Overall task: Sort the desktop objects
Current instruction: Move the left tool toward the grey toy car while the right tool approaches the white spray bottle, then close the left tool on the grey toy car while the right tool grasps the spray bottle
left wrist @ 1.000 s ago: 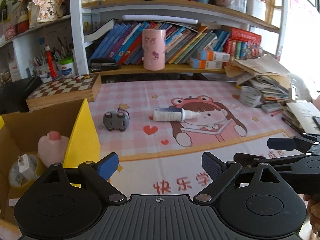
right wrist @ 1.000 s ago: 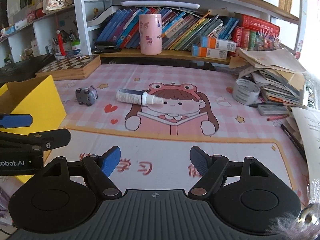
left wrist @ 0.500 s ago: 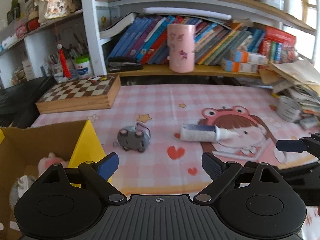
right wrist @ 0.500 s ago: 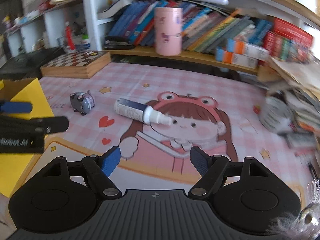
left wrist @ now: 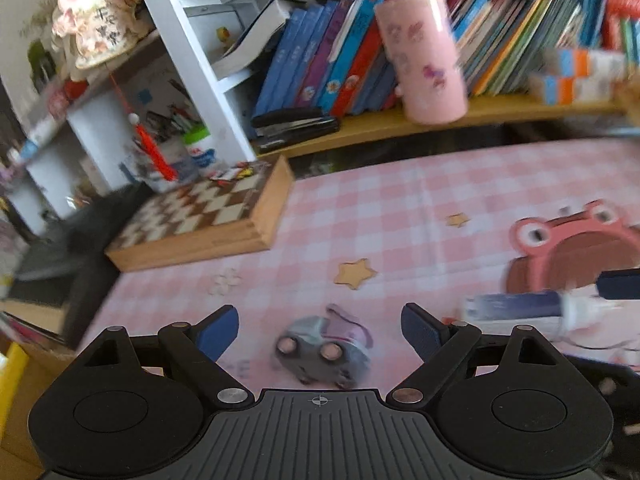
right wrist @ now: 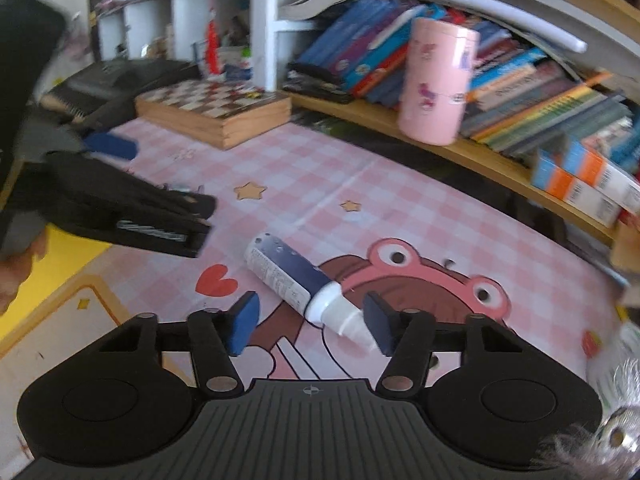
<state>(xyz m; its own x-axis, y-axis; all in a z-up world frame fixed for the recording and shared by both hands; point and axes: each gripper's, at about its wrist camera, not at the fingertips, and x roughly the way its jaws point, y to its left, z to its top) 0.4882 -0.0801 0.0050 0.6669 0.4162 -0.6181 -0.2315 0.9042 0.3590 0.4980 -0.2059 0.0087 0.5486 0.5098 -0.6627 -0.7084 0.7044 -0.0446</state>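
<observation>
The left gripper (left wrist: 320,330), jaws wide and closing slightly, frames the small grey toy car (left wrist: 322,354) lying on the pink checked cartoon desk mat (left wrist: 380,200), pads clear of it. The right gripper (right wrist: 312,320) is closing around the white-capped end of a dark blue and white plastic bottle (right wrist: 294,278), which lies tipped toward ten o'clock; its pads are not yet pressing.

A toy car (left wrist: 324,354) is laid on the desk mat (left wrist: 400,216), a bottle (left wrist: 516,308) to its right, a chessboard box (left wrist: 200,216) far left.
</observation>
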